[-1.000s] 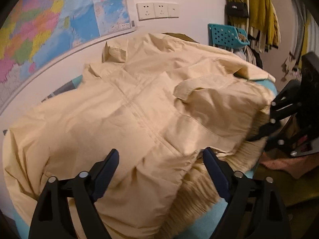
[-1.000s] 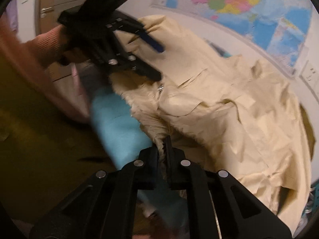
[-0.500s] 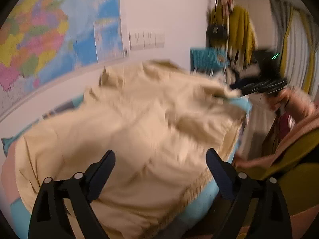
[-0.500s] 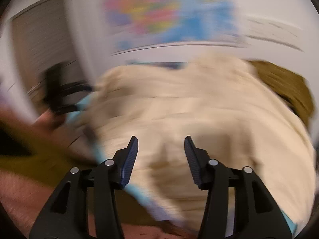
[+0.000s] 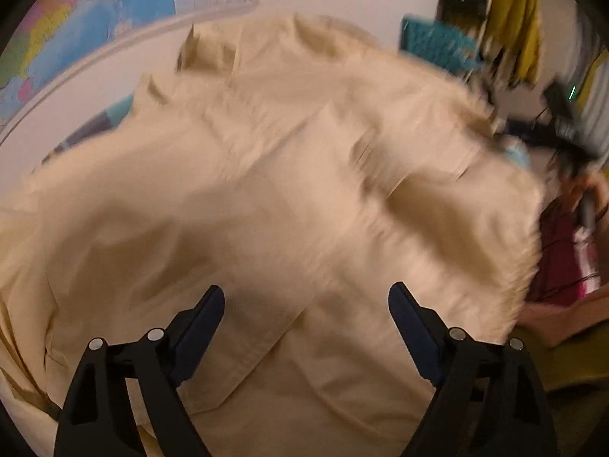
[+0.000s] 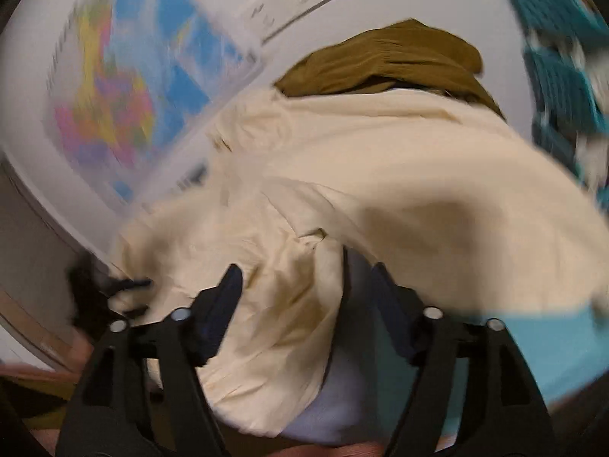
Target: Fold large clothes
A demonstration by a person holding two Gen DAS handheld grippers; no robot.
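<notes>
Cream-coloured cotton jacket (image 5: pixel 289 190) lies spread wide over a light blue bed cover (image 6: pixel 533 346), filling the space ahead of both pairs of tongs. In the left wrist view the left black two-finger tongs (image 5: pixel 306 297) stand wide apart, with nothing between their dark blue padded fingertips (image 5: pixel 213 299); the jacket's lower front panel lies directly beyond and under them, and its collar points away toward the wall. Whether the tips touch the cloth cannot be told through the blur.

In the right wrist view the right black two-finger tongs (image 6: pixel 306 276) are also spread apart, holding nothing. A bunched, rumpled fold of the jacket (image 6: pixel 289 304) sits between and just beyond the fingers, above a pale lavender-white patch (image 6: pixel 342 400) near the right finger. Behind the jacket, farther from these tongs, lies an olive-brown crumpled garment (image 6: pixel 388 61), touching the cream cloth's far edge.

To the left of both tongs a colourful wall map (image 5: pixel 95 11) hangs on the white wall. To the right, a teal perforated plastic basket (image 5: pixel 437 43) stands beyond the jacket's edge, with mustard-yellow hanging clothes (image 5: pixel 521 11) farther off. The right tongs appear blurred at the far right of the left view (image 5: pixel 533 133), beside the jacket's edge.
</notes>
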